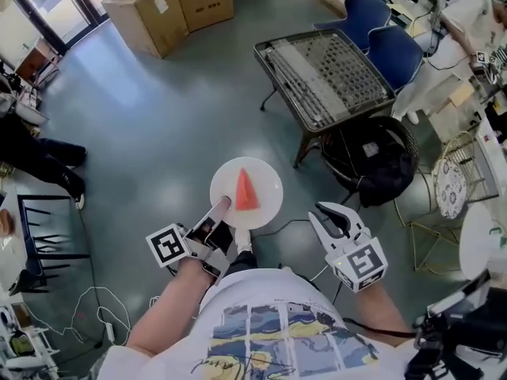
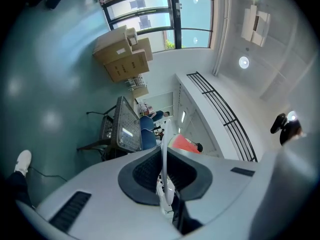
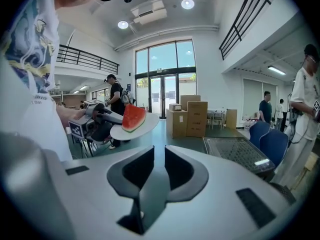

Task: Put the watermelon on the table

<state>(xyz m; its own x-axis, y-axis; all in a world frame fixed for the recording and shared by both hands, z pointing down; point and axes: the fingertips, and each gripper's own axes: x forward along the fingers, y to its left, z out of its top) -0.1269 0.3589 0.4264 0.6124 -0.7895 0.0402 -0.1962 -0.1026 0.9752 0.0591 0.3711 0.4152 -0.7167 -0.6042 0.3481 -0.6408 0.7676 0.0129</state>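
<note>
Left hand-held gripper: jaws closed on the rim of a white plate, held level above the grey floor. A red watermelon slice lies on the plate, near its centre. Right hand-held gripper: beside the plate, not touching it, jaws a narrow gap apart with nothing between them. A mesh-topped counter stands farther right, well apart from the plate.

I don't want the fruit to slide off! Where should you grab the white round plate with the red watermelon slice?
Take the white round plate by its thin flat rim, coming in level from the side, one jaw above and one below. The red watermelon slice lies in the middle, so stay clear of it. The left gripper pinches the near rim that way.
</note>
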